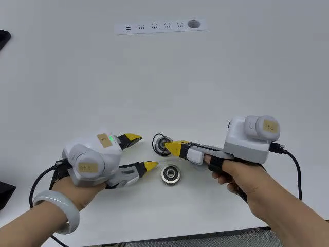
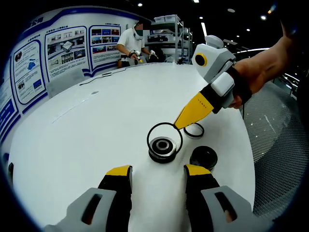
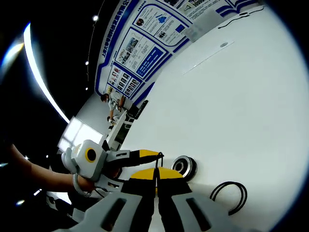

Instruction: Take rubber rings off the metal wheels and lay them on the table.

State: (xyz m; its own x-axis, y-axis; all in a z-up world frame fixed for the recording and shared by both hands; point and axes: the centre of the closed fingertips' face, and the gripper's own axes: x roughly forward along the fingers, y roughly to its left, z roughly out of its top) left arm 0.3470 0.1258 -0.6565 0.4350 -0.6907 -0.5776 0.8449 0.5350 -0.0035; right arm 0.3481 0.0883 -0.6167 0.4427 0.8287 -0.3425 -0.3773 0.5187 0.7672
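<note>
**Right gripper pinches a ring above a wheel**

In the left gripper view the right gripper [image 2: 180, 125] has its yellow jaws pressed together on the rim of a thin black rubber ring [image 2: 164, 123]; the ring stands tilted, its lower edge looped around a metal wheel [image 2: 162, 148] that sits on the white table [image 2: 96, 135]; a second ring [image 2: 193, 136] lies flat on the table just beyond, under the right gripper; a darker second wheel [image 2: 203, 156] rests just beside the first, apart from it; the left gripper [image 2: 158, 172] is spread wide with nothing between its jaws, pointing at the first wheel and stopping short of it; in the right gripper view that gripper's own jaws meet with no gap; a white power strip [image 1: 160, 25] lies at the table's far side
</note>
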